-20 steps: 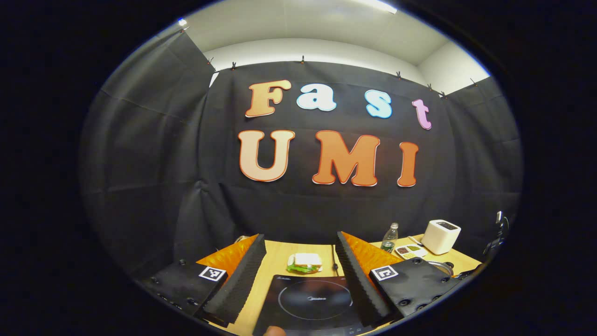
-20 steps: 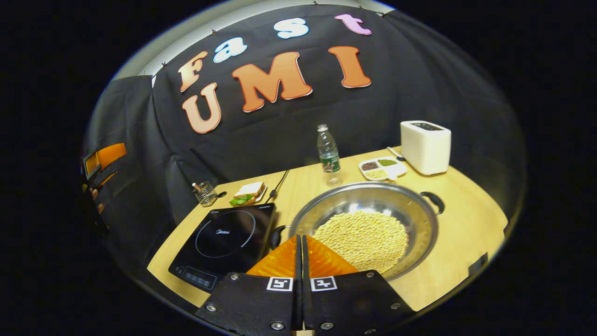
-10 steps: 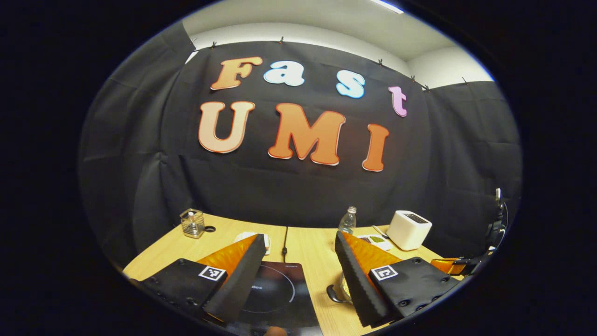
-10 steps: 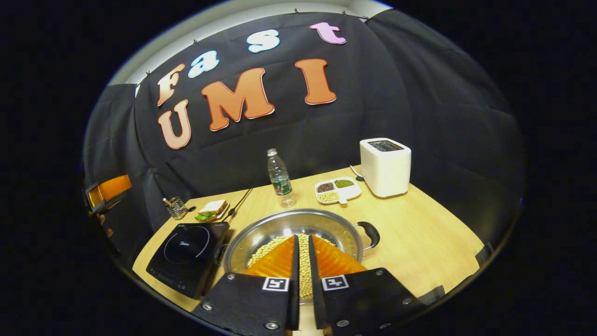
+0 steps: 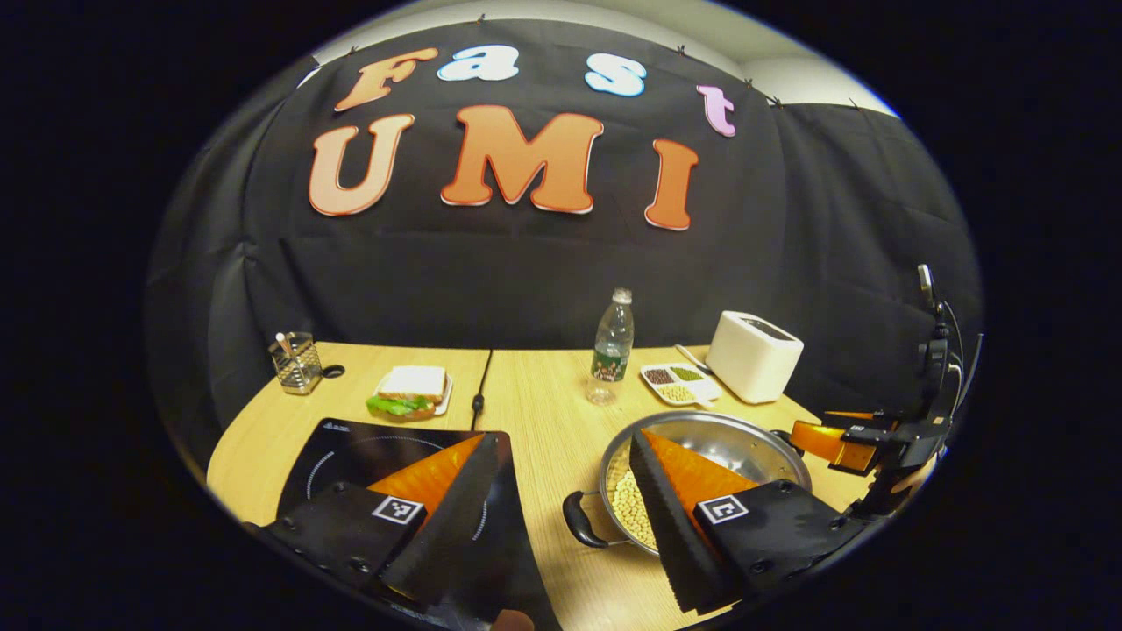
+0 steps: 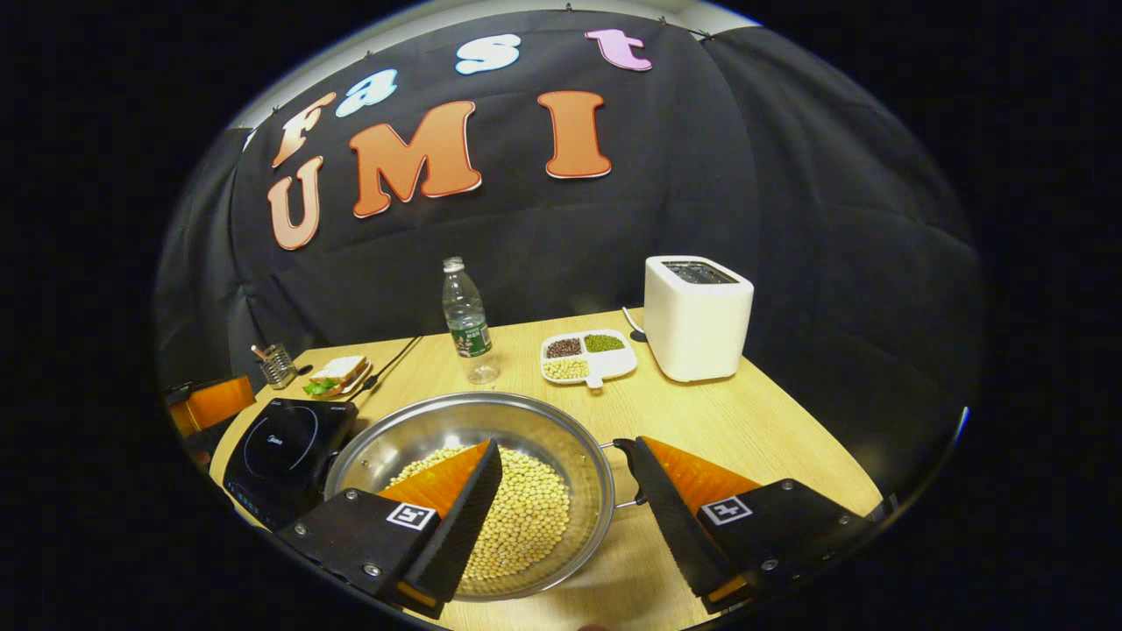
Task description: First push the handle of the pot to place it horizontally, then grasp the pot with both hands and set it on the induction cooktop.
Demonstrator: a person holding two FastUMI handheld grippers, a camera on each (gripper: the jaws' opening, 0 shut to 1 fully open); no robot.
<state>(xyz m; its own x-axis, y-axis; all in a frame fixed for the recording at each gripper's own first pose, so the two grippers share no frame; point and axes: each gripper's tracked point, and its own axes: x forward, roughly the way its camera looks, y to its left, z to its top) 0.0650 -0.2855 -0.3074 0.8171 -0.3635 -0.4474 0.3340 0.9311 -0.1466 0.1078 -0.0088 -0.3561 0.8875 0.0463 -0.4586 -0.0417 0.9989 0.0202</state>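
Note:
A steel pot (image 6: 456, 429) holding soybeans (image 6: 526, 517) rests on the wooden table, to the right of the black induction cooktop (image 6: 285, 447). My right gripper (image 6: 564, 443) is open above the pot's right side, one finger over the beans and the other beside the pot's right handle (image 6: 616, 447). In the left gripper view, my left gripper (image 5: 561, 438) is open above the table between the cooktop (image 5: 351, 447) and the pot (image 5: 727, 443). Below it lies the pot's black left handle (image 5: 580, 526). The right gripper (image 5: 837, 440) shows past the pot's far rim.
Behind the pot stand a water bottle (image 6: 466, 320), a divided dish of beans (image 6: 585, 358) and a white toaster (image 6: 697, 317). A sandwich plate (image 5: 410, 390), a wire holder (image 5: 296, 361) and a black cable (image 5: 480, 386) sit behind the cooktop. The table edge curves at the right.
My right gripper has gone from shut to open and shifted toward the pot's right side. My left gripper has tilted down and moved right, bringing the pot into its view.

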